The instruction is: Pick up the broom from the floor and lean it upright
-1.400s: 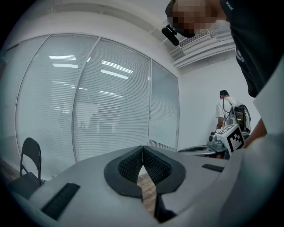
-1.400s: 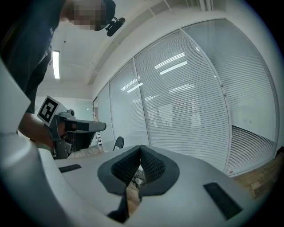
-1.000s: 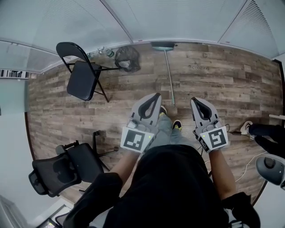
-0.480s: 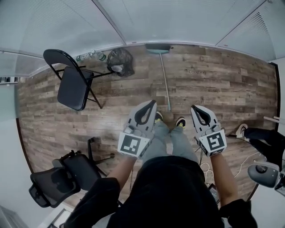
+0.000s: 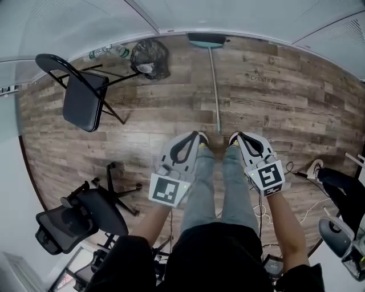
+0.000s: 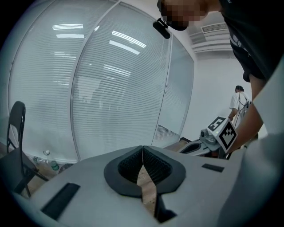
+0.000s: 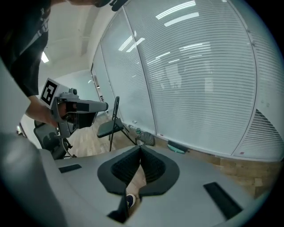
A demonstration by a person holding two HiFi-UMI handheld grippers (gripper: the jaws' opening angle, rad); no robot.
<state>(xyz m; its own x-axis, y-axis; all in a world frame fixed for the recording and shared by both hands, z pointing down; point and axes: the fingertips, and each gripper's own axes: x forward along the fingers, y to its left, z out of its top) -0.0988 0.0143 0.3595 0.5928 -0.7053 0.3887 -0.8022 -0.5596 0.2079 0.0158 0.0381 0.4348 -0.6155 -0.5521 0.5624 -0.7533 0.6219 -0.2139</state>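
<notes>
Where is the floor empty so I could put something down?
The biggest bare floor lies right of the broom. A smaller patch sits between the broom and the folding chair. It is crowded by the black bag, the office chair and the cables.

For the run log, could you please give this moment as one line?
left gripper: shut, empty | right gripper: shut, empty | teal-headed broom with grey handle: lying on wooden plank floor, untouched

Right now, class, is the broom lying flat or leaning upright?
Lying flat: the broom stretches along the wooden floor, head by the wall, handle running toward the person's legs, untouched.
</notes>
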